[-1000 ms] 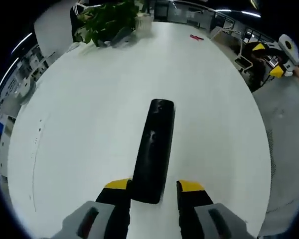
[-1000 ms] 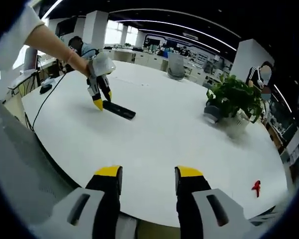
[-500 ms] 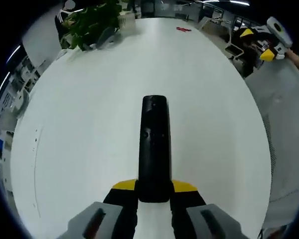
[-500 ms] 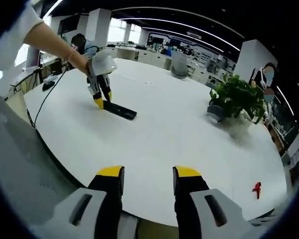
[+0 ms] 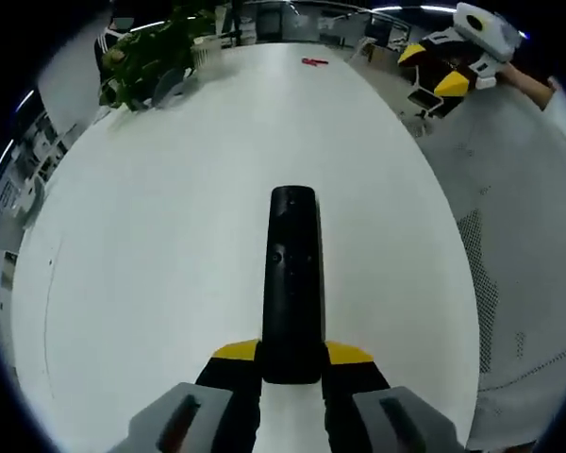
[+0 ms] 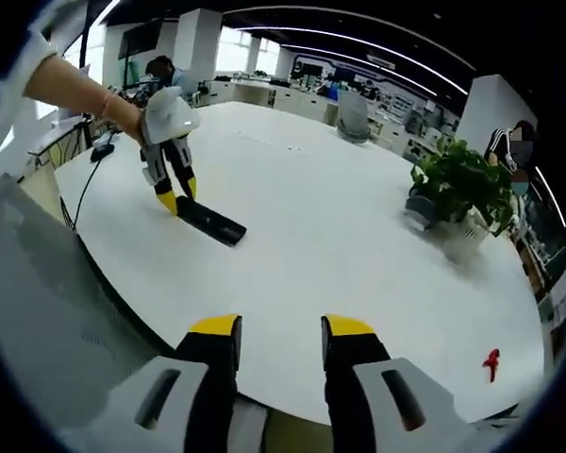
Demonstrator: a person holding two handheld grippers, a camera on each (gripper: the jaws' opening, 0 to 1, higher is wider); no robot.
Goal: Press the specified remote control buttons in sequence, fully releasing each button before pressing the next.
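Each tool (image 5: 291,354) (image 6: 279,330) has grey bodies, black fingers, yellow tips; sleeve (image 6: 19,57) seemingly white.

A large white oval table (image 6: 340,236) carries a black remote (image 5: 292,283), a potted plant (image 6: 462,193) and a small red object (image 6: 491,362).

Colours here: the remote (image 5: 291,283) is glossy black on a plain white table (image 5: 170,236). Both grippers, left (image 5: 291,352) and right (image 6: 278,326), have black jaws with yellow tips and grey bodies. The plant (image 6: 462,184) is leafy green in a pale pot. There's a small red thing (image 6: 491,362) near the table edge, and a grey mesh chair back (image 5: 519,236).
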